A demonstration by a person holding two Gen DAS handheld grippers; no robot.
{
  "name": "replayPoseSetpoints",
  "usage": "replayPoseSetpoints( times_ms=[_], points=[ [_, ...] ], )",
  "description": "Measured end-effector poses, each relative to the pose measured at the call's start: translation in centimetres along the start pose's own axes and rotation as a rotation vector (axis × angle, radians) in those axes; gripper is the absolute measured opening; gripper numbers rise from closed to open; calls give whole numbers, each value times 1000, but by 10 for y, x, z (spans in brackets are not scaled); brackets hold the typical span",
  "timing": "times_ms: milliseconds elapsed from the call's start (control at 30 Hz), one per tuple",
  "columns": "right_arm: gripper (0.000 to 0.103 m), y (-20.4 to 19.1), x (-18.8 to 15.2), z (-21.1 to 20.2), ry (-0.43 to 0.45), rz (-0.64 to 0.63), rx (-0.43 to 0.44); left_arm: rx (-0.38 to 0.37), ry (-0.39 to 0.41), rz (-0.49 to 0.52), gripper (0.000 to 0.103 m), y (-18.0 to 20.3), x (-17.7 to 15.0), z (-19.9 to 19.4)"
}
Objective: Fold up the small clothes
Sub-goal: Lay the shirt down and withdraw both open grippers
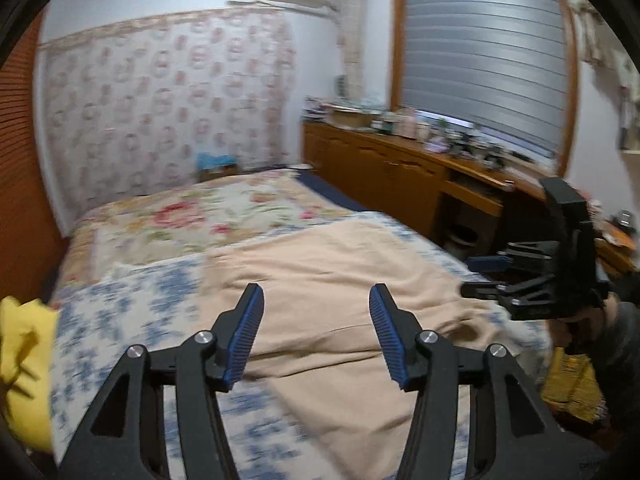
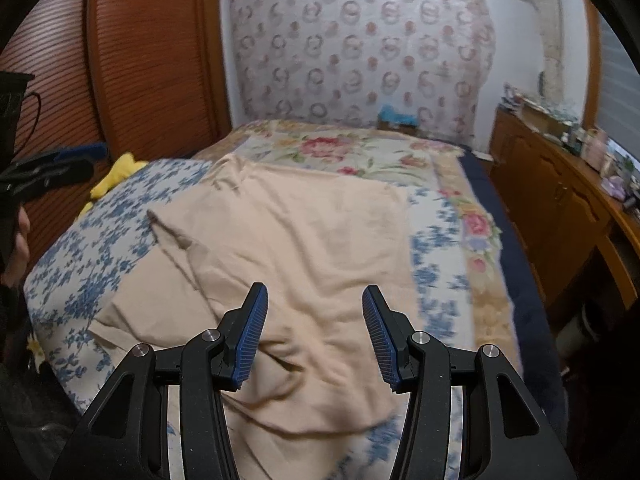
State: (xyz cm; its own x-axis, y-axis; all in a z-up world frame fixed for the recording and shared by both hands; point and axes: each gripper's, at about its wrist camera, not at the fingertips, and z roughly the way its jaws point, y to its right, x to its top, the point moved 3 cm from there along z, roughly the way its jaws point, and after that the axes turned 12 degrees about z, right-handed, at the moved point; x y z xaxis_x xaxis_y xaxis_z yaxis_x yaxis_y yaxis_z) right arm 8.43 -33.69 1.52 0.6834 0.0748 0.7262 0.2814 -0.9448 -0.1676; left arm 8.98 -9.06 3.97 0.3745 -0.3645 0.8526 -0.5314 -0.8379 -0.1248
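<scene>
While both pairs of tongs are held above the bed, a peach garment is seen spread across the blue-flowered sheet, creased near its close end, with a folded flap lying along its left side in the right wrist view. The left tongs are spread, with nothing between the 2 blue pads, and no cloth is touched. The right tongs are likewise spread and empty over the garment. A yellow cloth is seen at the bed's left edge. A wooden cabinet is set along the right wall.
</scene>
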Motion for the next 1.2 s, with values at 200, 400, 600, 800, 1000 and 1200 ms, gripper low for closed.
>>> replayPoseSetpoints(
  times_ms=[200, 400, 600, 800, 1000, 1200],
  points=[
    [51, -34, 9, 37, -49, -56, 55, 110, -31, -91, 54, -51, -37, -10],
    [51, -68, 27, 75, -91, -115, 86, 186, -63, -148, 54, -89, -65, -19],
    [52, -107, 47, 110, -135, -180, 151, 233, -75, -183, 54, -111, -80, -26],
    [55, -153, 57, 145, -201, -256, 211, 244, -73, -196, 54, -117, -87, -26],
    [55, -189, 55, 173, -259, -314, 245, 238, -75, -197, 54, -119, -91, -27],
    [55, -208, 49, 193, -307, -341, 263, 238, -74, -202, 54, -119, -94, -29]
  ],
)
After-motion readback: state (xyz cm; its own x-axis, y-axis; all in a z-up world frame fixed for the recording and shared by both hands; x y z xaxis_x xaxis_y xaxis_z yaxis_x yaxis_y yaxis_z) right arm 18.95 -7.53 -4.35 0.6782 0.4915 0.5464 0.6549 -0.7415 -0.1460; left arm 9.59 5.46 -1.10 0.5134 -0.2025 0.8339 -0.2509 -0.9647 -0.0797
